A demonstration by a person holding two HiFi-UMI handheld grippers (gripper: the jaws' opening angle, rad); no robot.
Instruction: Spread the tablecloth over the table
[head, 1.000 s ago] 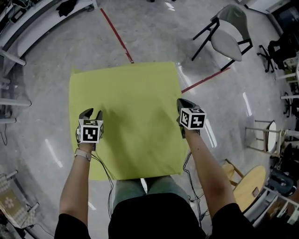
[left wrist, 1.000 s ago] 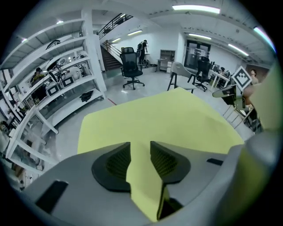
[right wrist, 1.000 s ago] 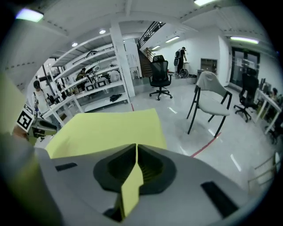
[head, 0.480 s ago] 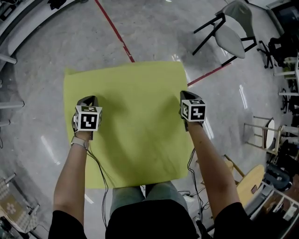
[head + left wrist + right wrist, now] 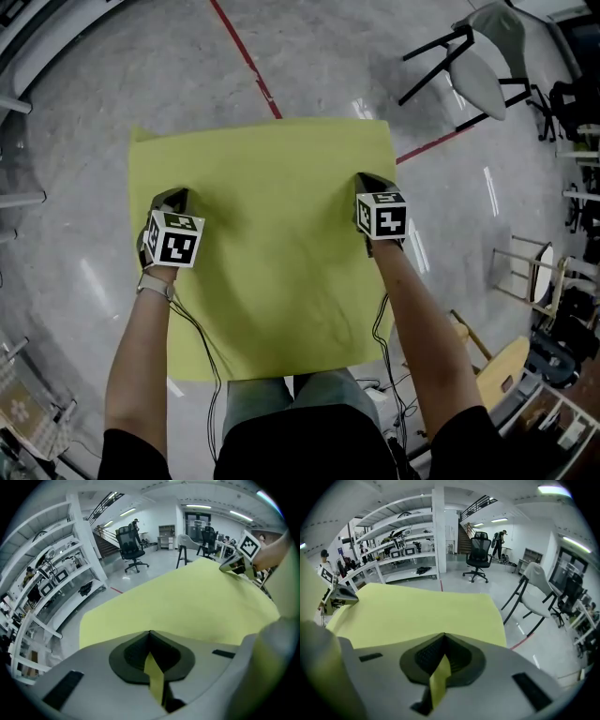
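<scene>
A yellow-green tablecloth lies stretched out flat in front of me, and whatever is under it is hidden. My left gripper is shut on the cloth's left edge. A strip of the tablecloth shows pinched between the shut jaws of the left gripper. My right gripper is shut on the right edge. In its own view a fold of the tablecloth is pinched in the right gripper. Each gripper view shows the other gripper across the sheet.
A white chair with black legs stands at the far right on the grey floor. A red tape line runs under the cloth's far edge. A round wooden stool is at the near right. Shelving and a black office chair stand further off.
The left gripper's jaws, open a second ago, have shut on the cloth's left edge. Both grippers have moved a little away from the person and lower, and the cloth now lies wider.
</scene>
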